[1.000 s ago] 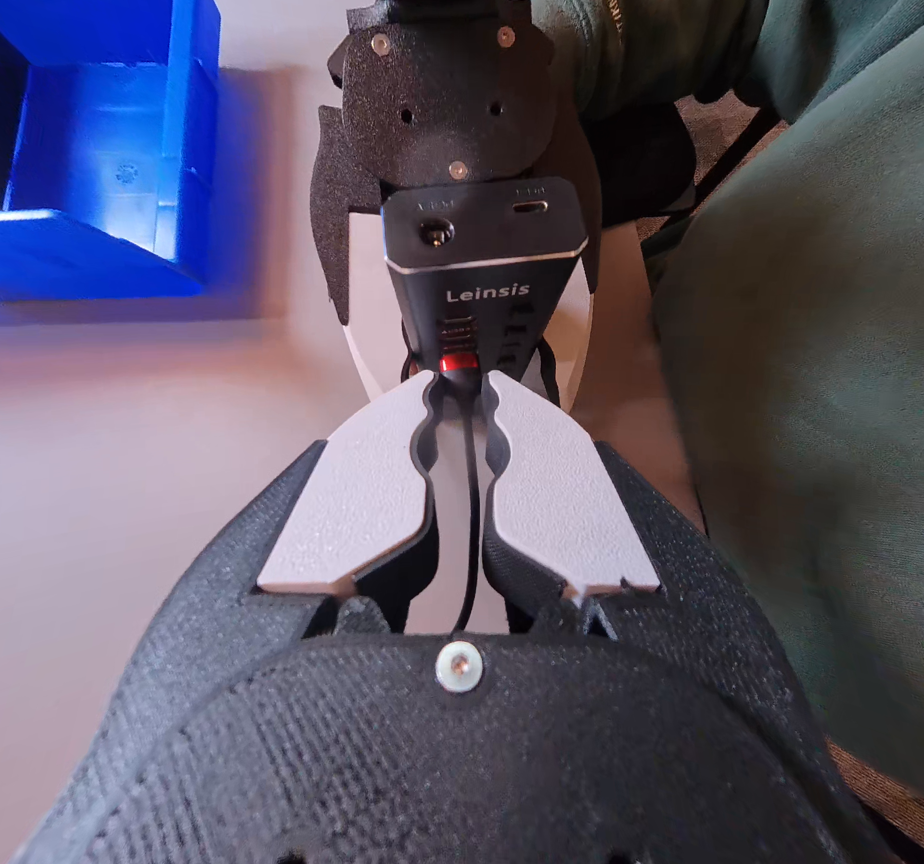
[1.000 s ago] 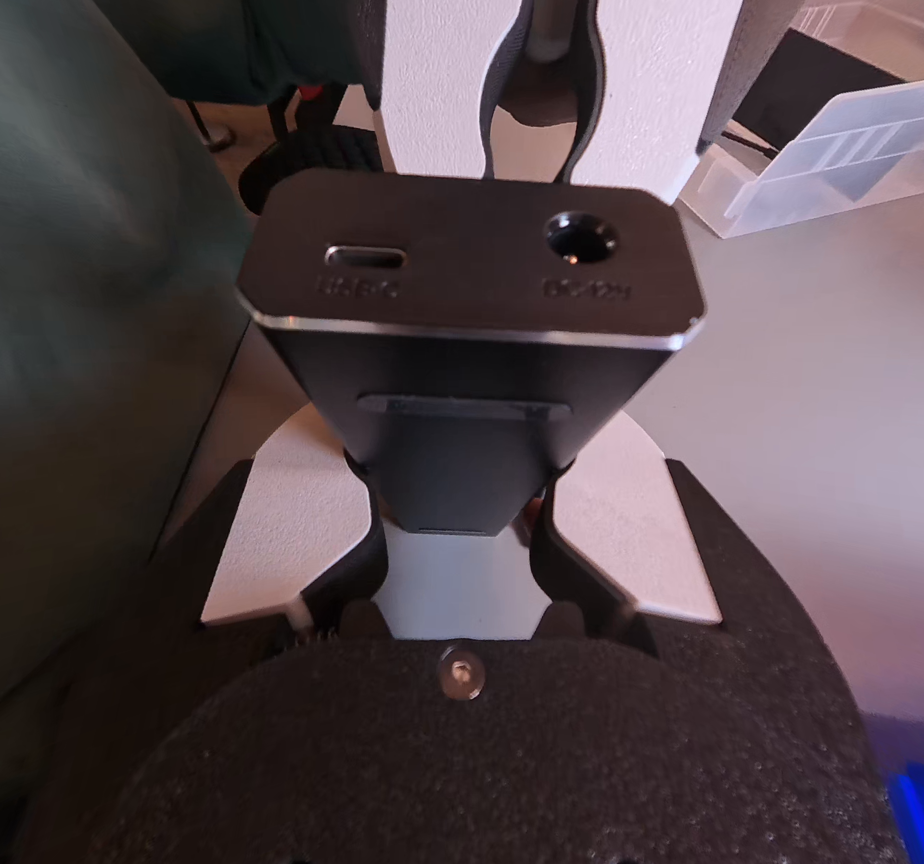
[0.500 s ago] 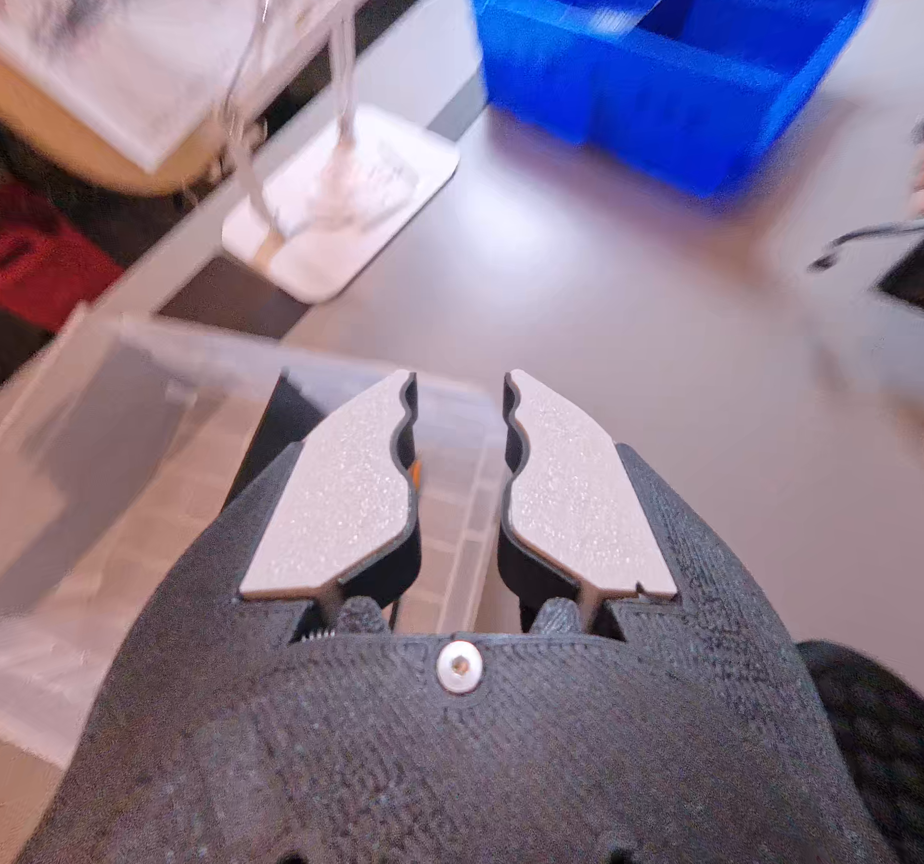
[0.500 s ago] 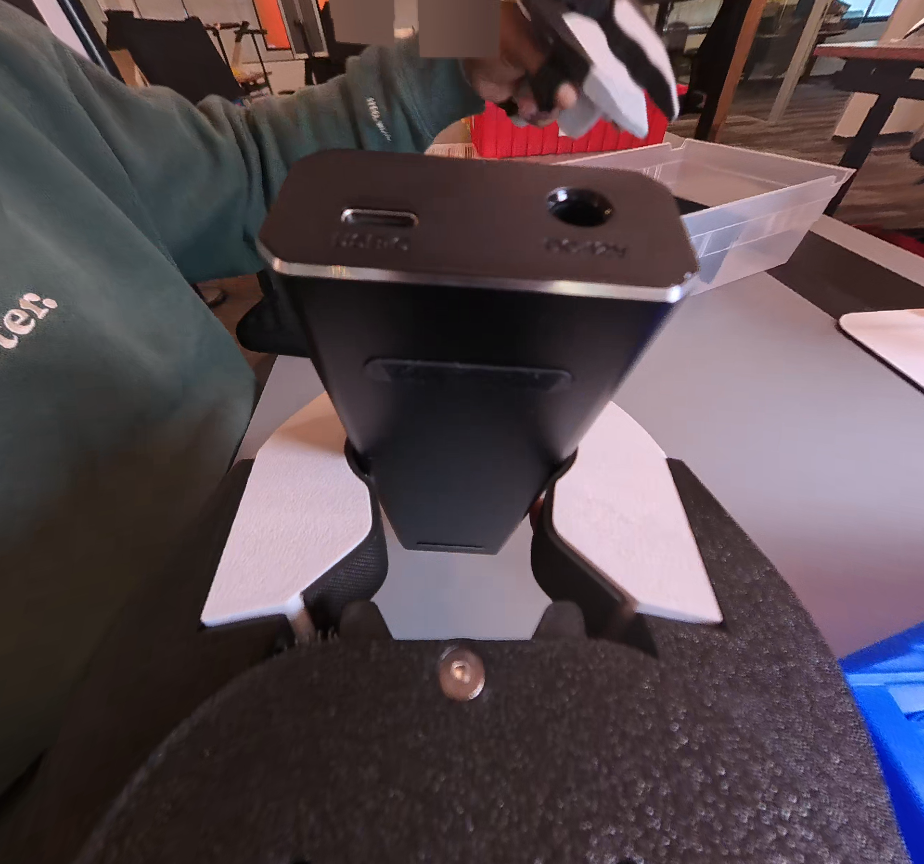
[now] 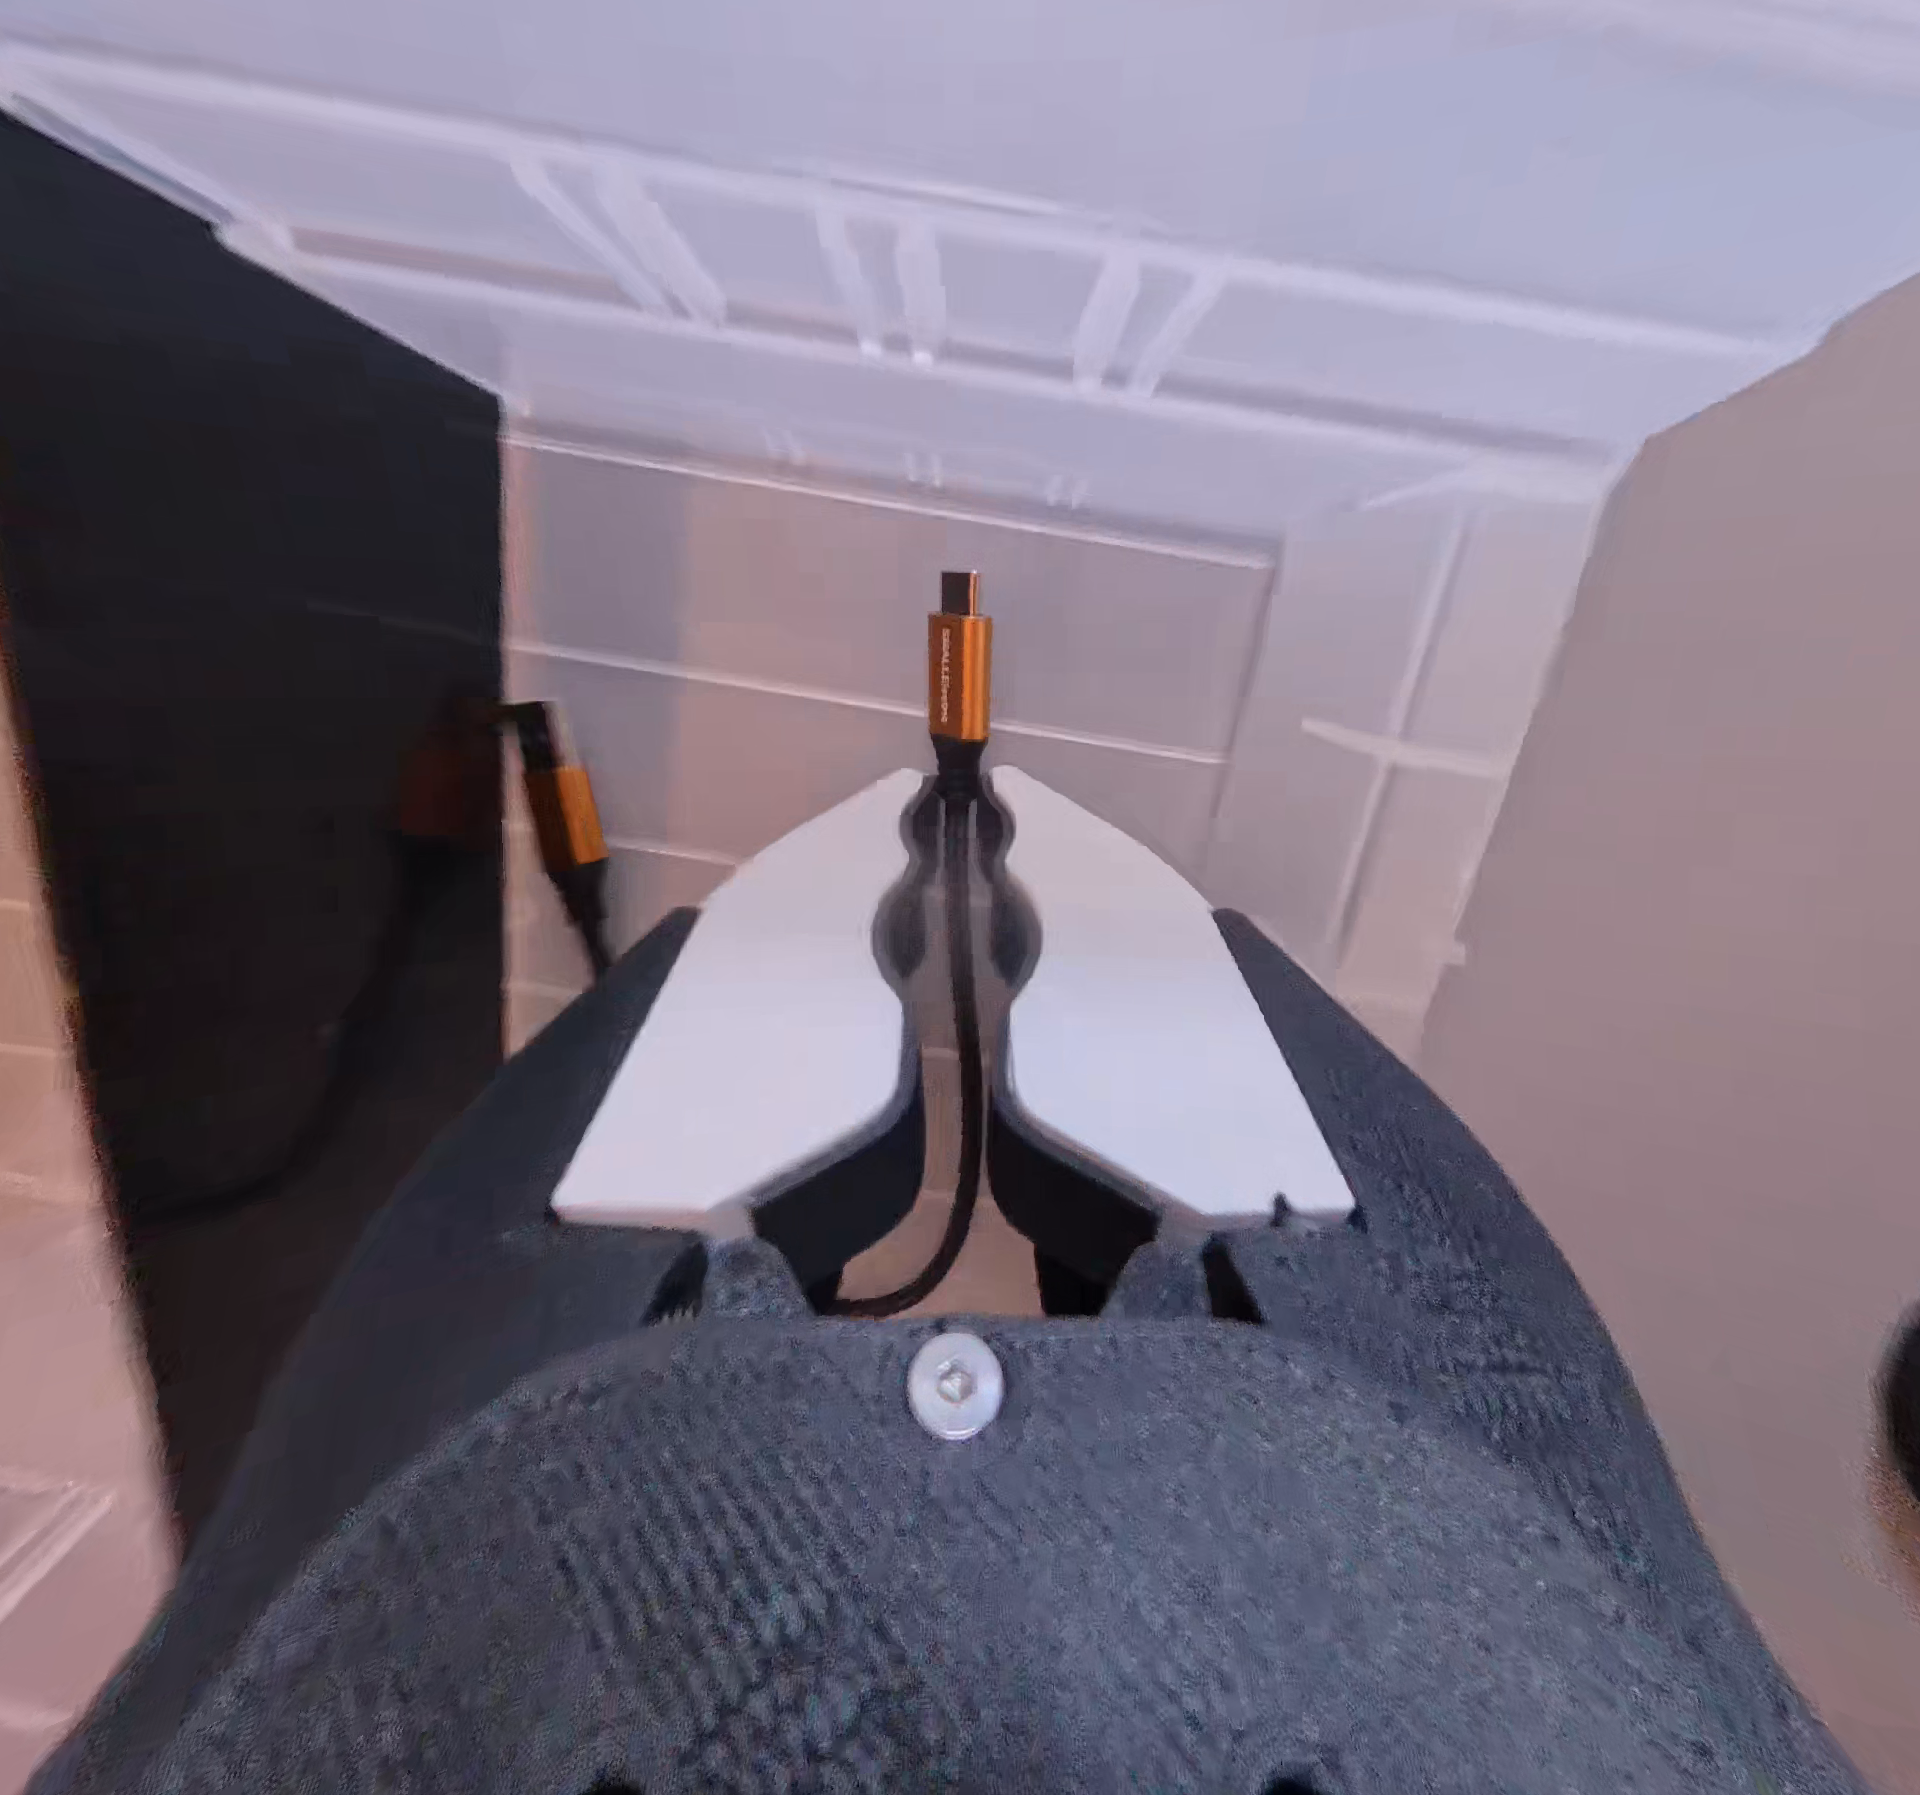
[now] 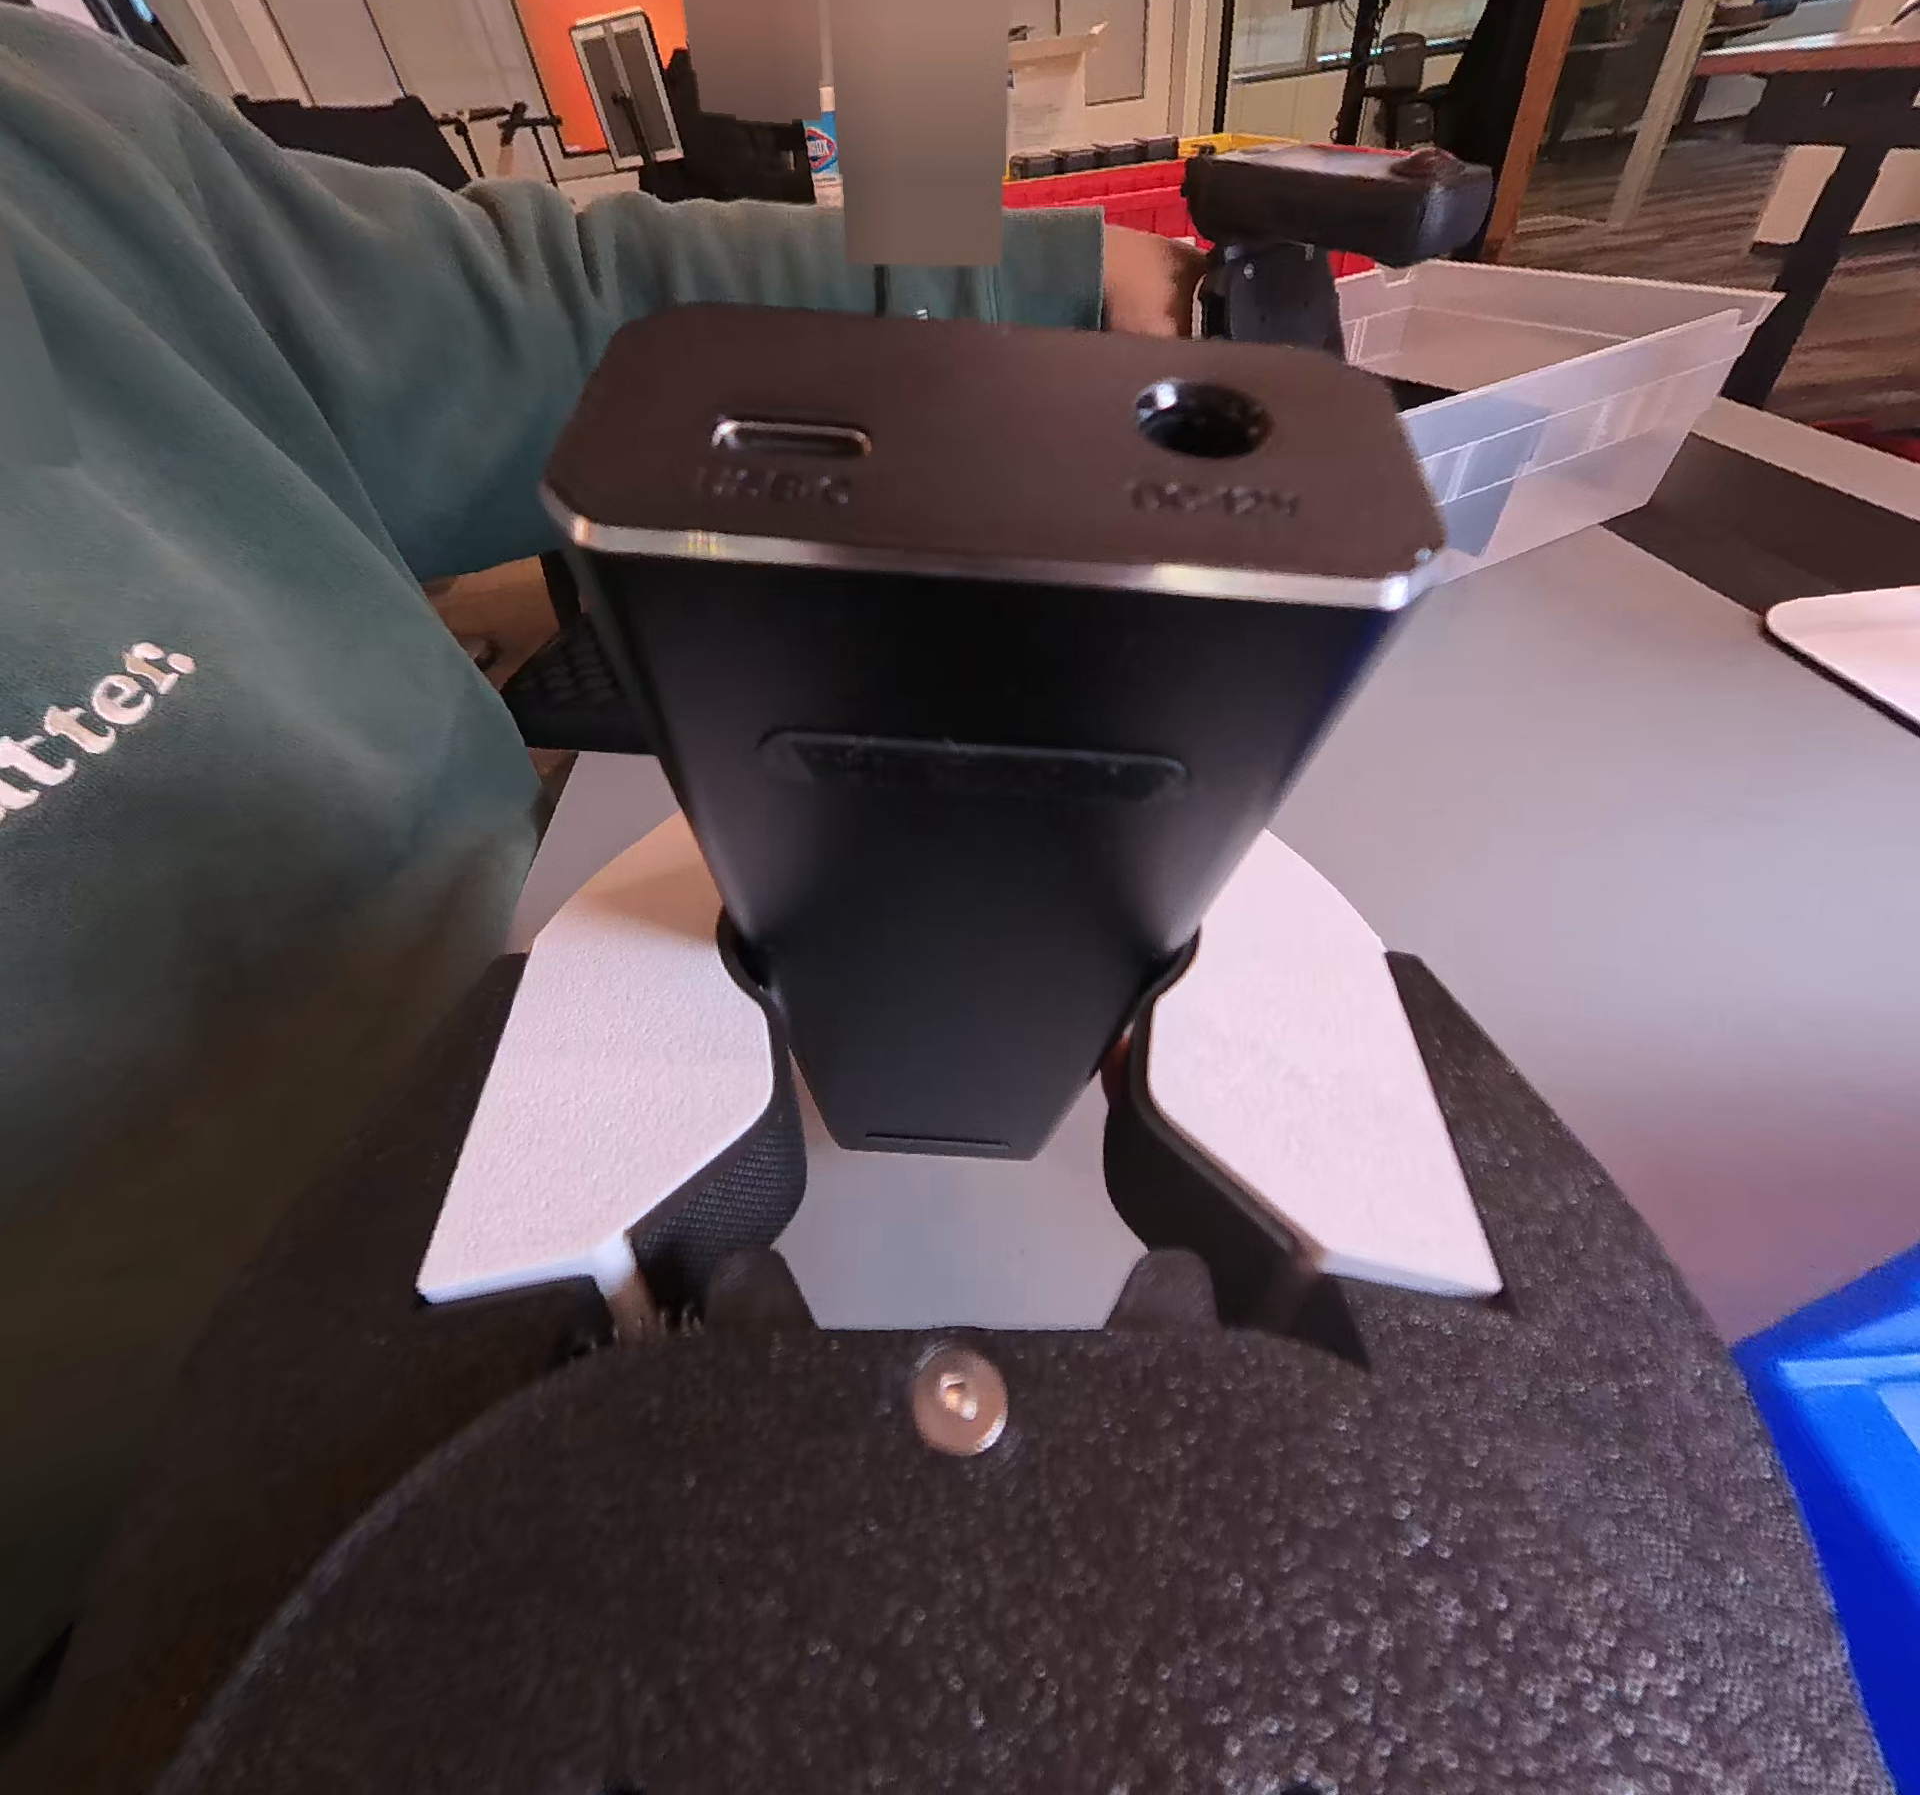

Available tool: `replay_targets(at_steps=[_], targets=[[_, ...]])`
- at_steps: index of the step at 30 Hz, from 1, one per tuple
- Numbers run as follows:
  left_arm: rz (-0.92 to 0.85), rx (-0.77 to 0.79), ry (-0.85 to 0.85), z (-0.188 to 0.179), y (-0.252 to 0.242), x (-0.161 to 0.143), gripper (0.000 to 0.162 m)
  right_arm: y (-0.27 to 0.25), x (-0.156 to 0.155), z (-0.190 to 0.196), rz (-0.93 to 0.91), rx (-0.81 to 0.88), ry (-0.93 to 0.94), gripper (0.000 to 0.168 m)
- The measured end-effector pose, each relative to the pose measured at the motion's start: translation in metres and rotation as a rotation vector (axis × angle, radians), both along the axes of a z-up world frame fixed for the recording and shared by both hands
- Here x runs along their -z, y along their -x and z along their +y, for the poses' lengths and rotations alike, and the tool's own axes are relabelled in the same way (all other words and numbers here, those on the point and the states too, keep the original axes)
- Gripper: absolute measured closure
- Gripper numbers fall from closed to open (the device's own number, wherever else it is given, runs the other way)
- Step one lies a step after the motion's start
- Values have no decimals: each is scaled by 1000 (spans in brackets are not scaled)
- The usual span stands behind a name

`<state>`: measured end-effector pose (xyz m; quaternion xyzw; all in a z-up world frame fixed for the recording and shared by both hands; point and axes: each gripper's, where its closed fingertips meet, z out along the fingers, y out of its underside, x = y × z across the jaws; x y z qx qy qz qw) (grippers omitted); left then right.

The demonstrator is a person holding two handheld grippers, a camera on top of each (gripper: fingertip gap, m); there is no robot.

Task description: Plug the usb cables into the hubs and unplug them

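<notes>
In the left wrist view my left gripper (image 5: 956, 795) is shut on a black braided cable just behind its orange plug (image 5: 958, 675). The plug sticks out past the fingertips, inside a clear plastic bin (image 5: 1039, 363). The same cable's other orange plug (image 5: 563, 815) lies to the left, beside a black block (image 5: 249, 602). In the right wrist view my right gripper (image 6: 966, 924) is shut on a black USB hub (image 6: 987, 758) and holds it upright, above the table. The hub's end face with two ports points away from me. The left gripper (image 6: 1299, 228) shows far off over the clear bin (image 6: 1558, 395).
A grey table (image 6: 1558, 810) lies under the hub. A blue bin (image 6: 1849, 1433) is at the lower right and a white pad (image 6: 1860, 644) at the right edge. A person's green sleeve (image 6: 260, 498) fills the left. Desks and chairs stand behind. Across from one pair of fingers to the other is roughly 35 cm.
My left gripper let go of the red-plug cable at the hub, swung open to the clear bin, and has shut on the orange-plug cable. My right gripper keeps the hub.
</notes>
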<state>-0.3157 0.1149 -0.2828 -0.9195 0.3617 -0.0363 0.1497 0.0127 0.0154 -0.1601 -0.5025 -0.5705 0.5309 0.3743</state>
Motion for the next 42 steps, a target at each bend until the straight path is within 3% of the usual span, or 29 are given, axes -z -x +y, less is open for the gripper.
replay_targets(at_steps=[3, 8, 11, 15, 18, 22, 25, 29, 32, 36, 42], targets=[[37, 22, -108, 8, 3, -17, 155, -1, 0, 2, 2, 1, 5, 97], [118, 90, -417, 9, -12, -88, 155, -2, 1, 4, 8, -1, 13, 97], [213, 173, -593, -6, -36, -129, 155, -2, -1, 5, 13, 0, 12, 97], [258, 301, -736, -39, -84, -159, 155, -3, -6, 5, 33, 12, 5, 97], [208, 385, -802, -68, -126, -178, 155, -4, -12, 6, 55, 25, 6, 97], [-46, 498, -815, -118, -190, -201, 156, -8, -20, 10, 87, 51, 13, 97], [-184, 579, -730, -151, -221, -183, 156, -11, -23, 13, 99, 69, 6, 97], [-306, 621, -495, -182, -236, -114, 155, -15, -24, 16, 102, 85, 2, 97], [-400, 564, -324, -197, -233, -80, 139, -16, -22, 18, 98, 91, 10, 97], [-506, 351, -322, -171, -219, -80, 142, -15, -21, 21, 92, 96, 18, 97], [-381, 235, -277, -131, -220, -29, 135, -15, -18, 22, 83, 94, 22, 97]])
